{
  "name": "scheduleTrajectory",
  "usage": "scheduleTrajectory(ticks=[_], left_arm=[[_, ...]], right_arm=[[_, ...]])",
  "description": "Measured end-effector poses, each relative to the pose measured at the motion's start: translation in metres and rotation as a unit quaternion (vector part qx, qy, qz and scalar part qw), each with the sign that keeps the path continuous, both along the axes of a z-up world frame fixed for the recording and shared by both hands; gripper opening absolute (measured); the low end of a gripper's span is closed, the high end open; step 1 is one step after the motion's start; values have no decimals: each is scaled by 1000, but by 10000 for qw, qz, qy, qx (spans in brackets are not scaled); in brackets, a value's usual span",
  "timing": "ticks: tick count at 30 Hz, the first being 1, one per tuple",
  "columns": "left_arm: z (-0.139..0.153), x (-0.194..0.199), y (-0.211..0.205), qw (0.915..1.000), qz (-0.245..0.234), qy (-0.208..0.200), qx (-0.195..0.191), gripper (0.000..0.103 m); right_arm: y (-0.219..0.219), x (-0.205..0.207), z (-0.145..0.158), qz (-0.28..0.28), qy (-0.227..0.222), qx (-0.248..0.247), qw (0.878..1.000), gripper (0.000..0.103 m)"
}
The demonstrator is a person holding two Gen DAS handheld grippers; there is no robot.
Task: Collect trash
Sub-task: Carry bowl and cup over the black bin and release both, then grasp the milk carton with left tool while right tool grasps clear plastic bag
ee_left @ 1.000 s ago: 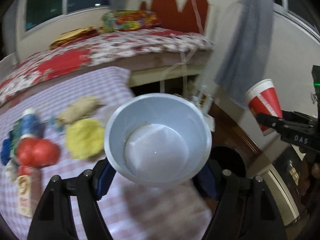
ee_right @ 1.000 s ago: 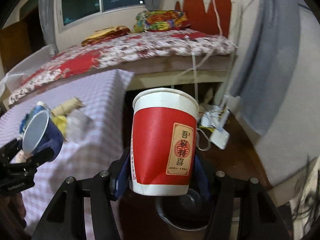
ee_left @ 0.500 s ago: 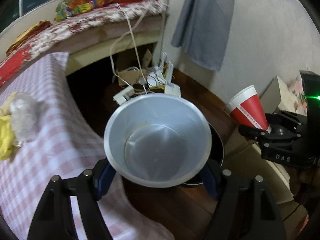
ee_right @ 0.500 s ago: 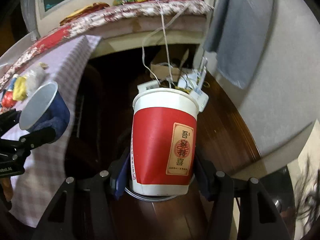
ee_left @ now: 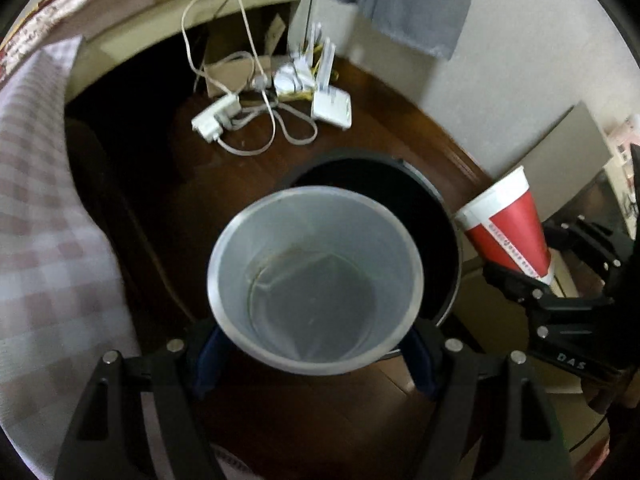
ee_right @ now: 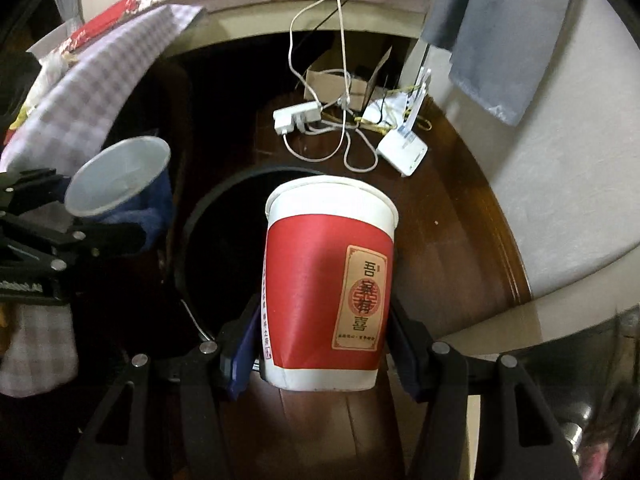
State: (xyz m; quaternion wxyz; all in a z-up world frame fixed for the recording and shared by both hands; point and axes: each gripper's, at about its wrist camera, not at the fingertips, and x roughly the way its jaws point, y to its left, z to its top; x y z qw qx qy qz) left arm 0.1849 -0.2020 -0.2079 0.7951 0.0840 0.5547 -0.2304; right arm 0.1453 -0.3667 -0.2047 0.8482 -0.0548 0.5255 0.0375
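My left gripper (ee_left: pixel 316 354) is shut on a blue paper cup (ee_left: pixel 314 280), whose open mouth faces the camera; the cup is empty with a stain ring inside. It hangs over the near rim of a round black trash bin (ee_left: pixel 436 216) on the floor. My right gripper (ee_right: pixel 322 350) is shut on a red and white paper cup (ee_right: pixel 326 284) with a printed label, held upright above the bin (ee_right: pixel 224 232). In the left wrist view the red cup (ee_left: pixel 506 226) and right gripper (ee_left: pixel 560 280) are at the bin's right. In the right wrist view the blue cup (ee_right: pixel 120 184) and left gripper (ee_right: pixel 76 236) are at its left.
A checked tablecloth (ee_left: pixel 36 216) hangs down on the left. Behind the bin, on the dark wood floor, lie a white power strip (ee_left: pixel 214 120), cables, a white router (ee_left: pixel 332 106) and a cardboard box (ee_right: pixel 344 76). A grey cloth (ee_left: pixel 404 0) hangs on the wall.
Both grippers have swung away from the table and down toward the floor with their cups. The black bin has come into view and now lies right under both cups.
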Motion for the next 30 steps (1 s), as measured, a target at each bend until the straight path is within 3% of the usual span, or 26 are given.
scheduleTrajectory(ticks=[9,11,12,13,20,24,30], left_arm=[[-20,16,-17,9989,-23,436,145,76],[-30,23,-21,9965,-90,824,-51,81],[-32,26,-19,9960,-5,890,-54,84],[-33,27,-18,9958,45,913,-43,91],[-11,18,-1,9981,249,555,-9,98],[14,6,9,9996,262,31,79,98],[58,-5,30,9979,295,-571,-8,97]], right_arm=[[13,18,-32,388,370,3,9986,61],[19,23,-47,621,545,-192,9964,66],[20,25,-52,625,562,-364,9958,74],[19,26,-56,608,549,-495,9954,75],[-2,18,-31,125,337,27,9994,75],[-7,11,-2,-349,39,254,9991,75],[12,-3,49,-539,-519,462,9961,75]])
